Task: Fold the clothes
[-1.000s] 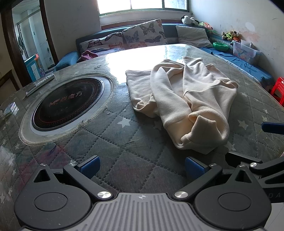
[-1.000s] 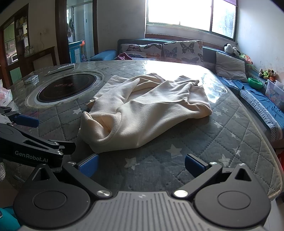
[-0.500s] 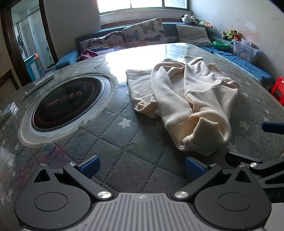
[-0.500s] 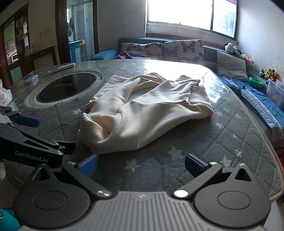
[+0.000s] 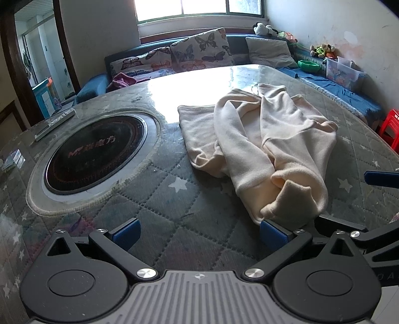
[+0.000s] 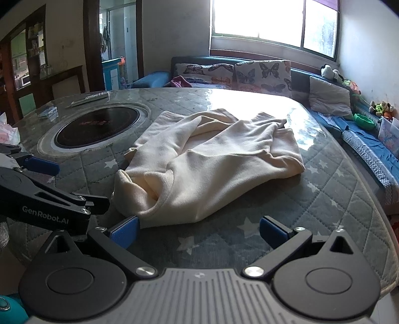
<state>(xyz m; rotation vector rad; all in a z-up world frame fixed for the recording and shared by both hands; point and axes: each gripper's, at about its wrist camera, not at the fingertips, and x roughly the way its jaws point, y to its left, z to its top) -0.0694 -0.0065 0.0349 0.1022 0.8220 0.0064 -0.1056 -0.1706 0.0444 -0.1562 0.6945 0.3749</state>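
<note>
Approach step: my left tongs (image 5: pixel 198 230) and right tongs (image 6: pixel 198 230), both spread wide and empty, flank the near edge of the crumpled cream fleece garment (image 6: pixel 212 164) on the grey star-quilted counter (image 6: pixel 321 199). Next, I judge, each must pinch a hem corner.

Both cameras sit low at the table's (image 5: pixel 174 206) near edge, facing twelve o'clock toward the window (image 6: pixel 274 22); the cream garment (image 5: pixel 261 142), close ahead, fills their shared ground.

Near hem of the cream garment (image 5: pixel 264 139) hidden behind the left gripper's (image 5: pixel 199 230) right fingertip (image 5: pixel 273 231).
</note>
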